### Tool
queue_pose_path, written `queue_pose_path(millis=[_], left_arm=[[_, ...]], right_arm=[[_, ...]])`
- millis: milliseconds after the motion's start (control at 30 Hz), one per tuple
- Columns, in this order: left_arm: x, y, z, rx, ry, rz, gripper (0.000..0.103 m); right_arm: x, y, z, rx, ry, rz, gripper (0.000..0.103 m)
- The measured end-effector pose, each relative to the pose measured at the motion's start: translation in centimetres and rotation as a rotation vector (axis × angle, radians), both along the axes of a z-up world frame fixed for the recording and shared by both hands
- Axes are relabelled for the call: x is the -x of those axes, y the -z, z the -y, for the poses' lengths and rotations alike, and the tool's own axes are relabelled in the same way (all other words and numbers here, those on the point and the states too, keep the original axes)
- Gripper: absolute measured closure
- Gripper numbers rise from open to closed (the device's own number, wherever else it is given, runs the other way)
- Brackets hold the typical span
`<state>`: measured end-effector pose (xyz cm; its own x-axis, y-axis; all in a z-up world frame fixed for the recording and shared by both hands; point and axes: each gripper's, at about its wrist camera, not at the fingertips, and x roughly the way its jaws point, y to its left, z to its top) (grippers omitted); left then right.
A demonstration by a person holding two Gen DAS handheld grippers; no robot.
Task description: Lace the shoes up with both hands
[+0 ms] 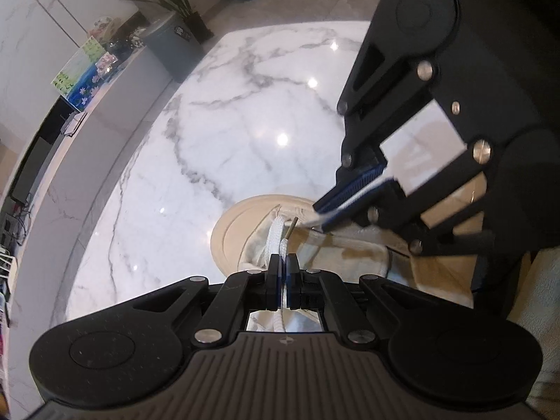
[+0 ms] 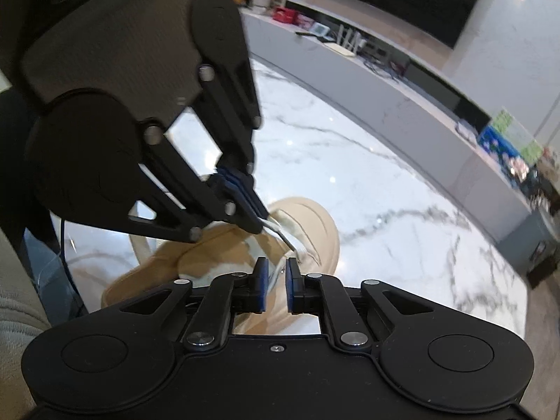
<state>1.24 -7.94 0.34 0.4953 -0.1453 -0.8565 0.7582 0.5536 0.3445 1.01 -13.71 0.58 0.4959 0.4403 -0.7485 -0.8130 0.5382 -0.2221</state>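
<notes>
Left gripper (image 1: 283, 262): I'm keeping its pads clamped on the white lace (image 1: 274, 236); the lace's metal tip (image 1: 291, 228) is sticking out just past the fingertips.
Right gripper (image 2: 277, 273): I'm reading a narrow gap between its pads in its own blurred view, while from the left camera a white strand seems pinched there, so I cannot tell.
Shoe (image 1: 241, 224): it's lying on the marble table (image 1: 245, 112), directly below both grippers, toe pointing away.
</notes>
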Motion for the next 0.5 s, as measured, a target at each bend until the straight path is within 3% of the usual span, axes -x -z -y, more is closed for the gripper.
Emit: queue_pose_path(millis=[500], left_arm=[[-1.1,1.0,1.1,-0.037,0.024,-0.029,0.101]], right_arm=[[-1.4,1.0,1.5,0.006,0.081,-0.037,0.099]])
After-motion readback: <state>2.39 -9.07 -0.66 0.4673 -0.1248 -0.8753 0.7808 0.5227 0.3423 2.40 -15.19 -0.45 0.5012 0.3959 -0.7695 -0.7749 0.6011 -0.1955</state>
